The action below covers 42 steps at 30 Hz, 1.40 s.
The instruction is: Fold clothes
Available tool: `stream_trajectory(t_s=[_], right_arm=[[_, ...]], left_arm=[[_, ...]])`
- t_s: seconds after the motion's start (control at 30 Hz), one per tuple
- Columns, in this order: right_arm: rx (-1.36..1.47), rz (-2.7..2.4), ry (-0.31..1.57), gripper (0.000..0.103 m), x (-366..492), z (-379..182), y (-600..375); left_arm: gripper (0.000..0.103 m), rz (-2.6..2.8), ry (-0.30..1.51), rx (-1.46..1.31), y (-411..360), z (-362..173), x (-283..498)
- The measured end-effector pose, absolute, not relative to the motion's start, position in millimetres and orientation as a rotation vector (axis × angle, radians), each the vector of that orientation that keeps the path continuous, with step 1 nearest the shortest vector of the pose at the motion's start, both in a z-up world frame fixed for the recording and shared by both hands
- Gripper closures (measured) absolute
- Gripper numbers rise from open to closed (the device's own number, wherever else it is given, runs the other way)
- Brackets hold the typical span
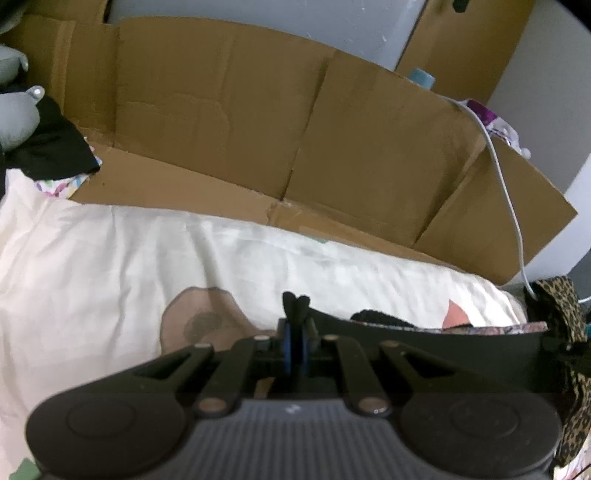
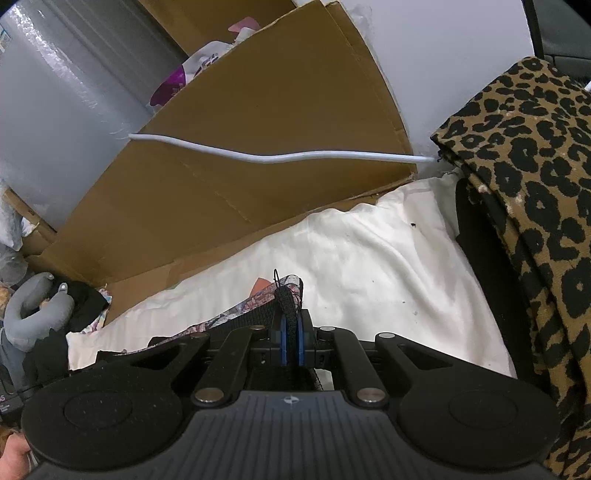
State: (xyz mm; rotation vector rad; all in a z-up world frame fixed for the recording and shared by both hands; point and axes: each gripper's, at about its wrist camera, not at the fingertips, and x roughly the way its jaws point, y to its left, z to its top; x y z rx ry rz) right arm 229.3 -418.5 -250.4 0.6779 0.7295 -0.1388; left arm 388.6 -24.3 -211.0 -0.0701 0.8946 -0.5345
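Hand-held grippers [image 1: 295, 301] [image 2: 290, 295] pinch a black garment [image 1: 424, 336]; cardboard [image 1: 221, 110] walls behind.

— What's behind the work area on my feed?

— From where I'm steering, flattened cardboard panels [image 1: 229, 110] stand along the far side, from ten to two o'clock. A pale grey wall [image 1: 332, 18] shows above them at twelve.

— And underneath?

— A bed with a cream sheet [image 1: 92, 266], rumpled, filling the lower half. A white cable [image 1: 506, 184] hangs across the cardboard at two o'clock.

— Light?

— Soft and even. In my right view, a white wall [image 2: 443, 66] sits at one o'clock.
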Motion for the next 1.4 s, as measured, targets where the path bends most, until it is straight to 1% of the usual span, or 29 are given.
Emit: stream_trajectory(t_s=[0.2,0.6,0.67,0.7,0.77,0.8,0.87,0.93,1.07,1.4], right_arm=[[0.673,-0.188,0.731,0.099,230.9,-251.2,-420.7],[0.617,-0.258,0.776,0.099,252.7,-265.3,-411.6],[0.602,-0.274,0.774,0.098,254.1,-267.1,-410.9],[0.582,-0.286,0.780,0.098,254.9,-267.5,-409.0],[0.544,-0.304,0.771,0.094,252.9,-264.0,-405.5],[0.527,-0.311,0.759,0.094,250.6,-260.6,-403.7],[0.491,-0.323,0.735,0.089,245.9,-253.4,-400.1],[0.435,-0.296,0.697,0.089,242.9,-241.1,-392.7],[0.410,-0.175,0.686,0.089,248.9,-229.9,-374.5],[0.301,0.027,0.786,0.089,279.7,-246.5,-306.0]], left_arm=[[0.097,-0.535,0.892,-0.030,-40.0,-207.6,397.3],[0.096,-0.468,0.965,0.036,-59.0,-242.6,418.4],[0.094,-0.447,0.961,0.048,-61.2,-243.6,418.7],[0.091,-0.430,0.958,0.049,-61.3,-242.4,418.7],[0.090,-0.383,0.945,0.027,-55.7,-233.7,417.8],[0.089,-0.363,0.938,0.016,-52.8,-229.2,417.1],[0.089,-0.379,0.915,-0.003,-47.5,-219.0,410.8],[0.089,-0.422,0.906,-0.002,-48.0,-211.9,400.1],[0.089,-0.524,0.913,-0.002,-60.7,-206.6,379.4],[0.089,-0.680,0.916,0.027,-93.8,-221.7,351.2]])
